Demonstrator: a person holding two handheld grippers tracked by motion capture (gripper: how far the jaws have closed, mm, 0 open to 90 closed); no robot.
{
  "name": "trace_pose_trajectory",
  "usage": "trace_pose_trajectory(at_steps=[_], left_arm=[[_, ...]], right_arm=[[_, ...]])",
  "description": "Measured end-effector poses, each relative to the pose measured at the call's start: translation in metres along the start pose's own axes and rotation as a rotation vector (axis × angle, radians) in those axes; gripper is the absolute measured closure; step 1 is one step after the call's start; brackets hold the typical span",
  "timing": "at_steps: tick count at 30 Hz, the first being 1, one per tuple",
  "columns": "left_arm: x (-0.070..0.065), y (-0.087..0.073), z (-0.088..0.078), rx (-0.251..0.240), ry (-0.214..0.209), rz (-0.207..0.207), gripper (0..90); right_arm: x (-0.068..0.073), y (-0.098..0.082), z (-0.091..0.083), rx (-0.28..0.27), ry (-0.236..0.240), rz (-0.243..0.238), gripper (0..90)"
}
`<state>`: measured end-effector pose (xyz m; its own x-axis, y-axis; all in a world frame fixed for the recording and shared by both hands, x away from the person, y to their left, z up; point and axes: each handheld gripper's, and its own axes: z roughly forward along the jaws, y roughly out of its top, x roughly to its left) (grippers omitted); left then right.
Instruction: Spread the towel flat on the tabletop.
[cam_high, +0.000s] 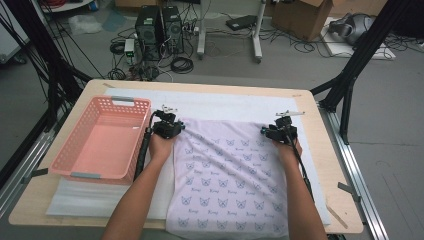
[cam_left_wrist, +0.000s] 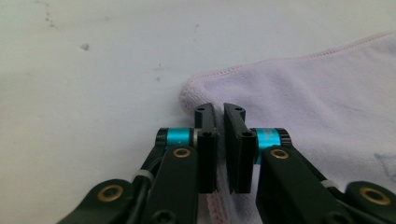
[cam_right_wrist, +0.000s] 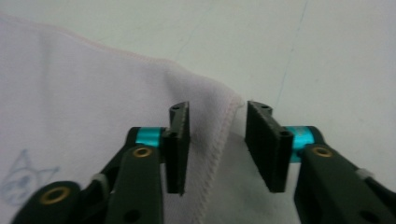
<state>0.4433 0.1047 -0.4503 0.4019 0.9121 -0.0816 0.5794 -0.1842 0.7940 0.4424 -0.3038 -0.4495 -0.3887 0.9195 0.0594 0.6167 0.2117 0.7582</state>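
Wooden table (cam_high: 320, 150) held one towel (cam_high: 230, 180), one pink basket (cam_high: 102, 142); left gripper (cam_left_wrist: 219, 109) pinched its corner, right gripper (cam_right_wrist: 217, 109) gaped astride its hem.

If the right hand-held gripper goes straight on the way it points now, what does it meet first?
Probably nothing soon: past the towel corner between the right hand-held gripper jaws lies bare white mat.

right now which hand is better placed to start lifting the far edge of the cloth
Left. The left tool is already shut on its far corner of the cloth. The right tool sits at the other far corner with its jaws apart, the hem lying between them, so it must finish closing first.
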Motion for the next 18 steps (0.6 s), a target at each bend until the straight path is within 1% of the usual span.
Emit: trace_pose_trajectory(at_steps=[1, 2, 3, 4, 5, 6, 7, 8, 9, 10, 11, 12, 13, 14, 16, 17, 18], left_arm=[[-0.001, 0.000, 0.000, 0.000, 0.007, 0.007, 84.8], [-0.002, 0.001, 0.000, -0.006, 0.020, 0.008, 85.1], [-0.001, 0.002, -0.001, -0.022, 0.027, 0.003, 85.2], [-0.001, 0.003, -0.002, -0.045, 0.033, -0.009, 85.3], [-0.002, 0.004, -0.002, -0.068, 0.048, -0.013, 85.9], [-0.002, 0.005, -0.003, -0.096, 0.046, -0.010, 86.2], [-0.002, 0.006, -0.003, -0.115, 0.030, -0.015, 85.8], [-0.004, 0.006, -0.003, -0.121, 0.027, -0.025, 83.4], [-0.005, 0.006, -0.003, -0.116, 0.027, -0.034, 74.0], [-0.005, 0.006, -0.003, -0.101, 0.018, -0.039, 68.7], [-0.004, 0.005, -0.004, -0.087, 0.019, -0.043, 64.8], [-0.004, 0.005, -0.004, -0.071, 0.020, -0.053, 58.2], [-0.002, 0.005, -0.005, -0.057, 0.008, -0.070, 54.2], [-0.001, 0.004, -0.006, -0.035, -0.001, -0.078, 53.4], [0.000, 0.002, -0.007, 0.015, -0.020, -0.079, 49.0], [-0.001, 0.001, -0.007, 0.036, -0.027, -0.069, 48.9], [-0.001, 0.000, -0.007, 0.045, -0.026, -0.053, 49.3]], right_arm=[[-0.001, 0.001, 0.001, -0.006, 0.006, -0.002, 83.7], [-0.002, 0.002, 0.001, -0.011, 0.004, -0.016, 85.7], [-0.002, 0.003, 0.002, -0.011, -0.034, -0.029, 86.6], [-0.003, 0.004, 0.001, -0.033, -0.063, -0.030, 87.2], [-0.004, 0.005, -0.002, -0.076, -0.090, -0.017, 87.4], [-0.005, 0.006, -0.004, -0.107, -0.128, -0.006, 87.6], [-0.007, 0.006, -0.006, -0.122, -0.166, -0.013, 87.6], [-0.008, 0.006, -0.007, -0.130, -0.201, -0.017, 87.5], [-0.010, 0.006, -0.008, -0.139, -0.222, -0.002, 87.1], [-0.012, 0.004, -0.007, -0.134, -0.222, 0.016, 84.8], [-0.015, 0.003, -0.005, -0.115, -0.207, 0.040, 74.0], [-0.017, 0.001, -0.004, -0.100, -0.213, 0.055, 64.4], [-0.019, 0.000, -0.005, -0.098, -0.216, 0.080, 61.5], [-0.021, -0.001, -0.006, -0.099, -0.200, 0.107, 60.8], [-0.022, -0.002, -0.011, -0.107, -0.191, 0.110, 60.2], [-0.022, -0.001, -0.013, -0.113, -0.181, 0.105, 60.0], [-0.021, -0.001, -0.015, -0.114, -0.165, 0.110, 59.8]])
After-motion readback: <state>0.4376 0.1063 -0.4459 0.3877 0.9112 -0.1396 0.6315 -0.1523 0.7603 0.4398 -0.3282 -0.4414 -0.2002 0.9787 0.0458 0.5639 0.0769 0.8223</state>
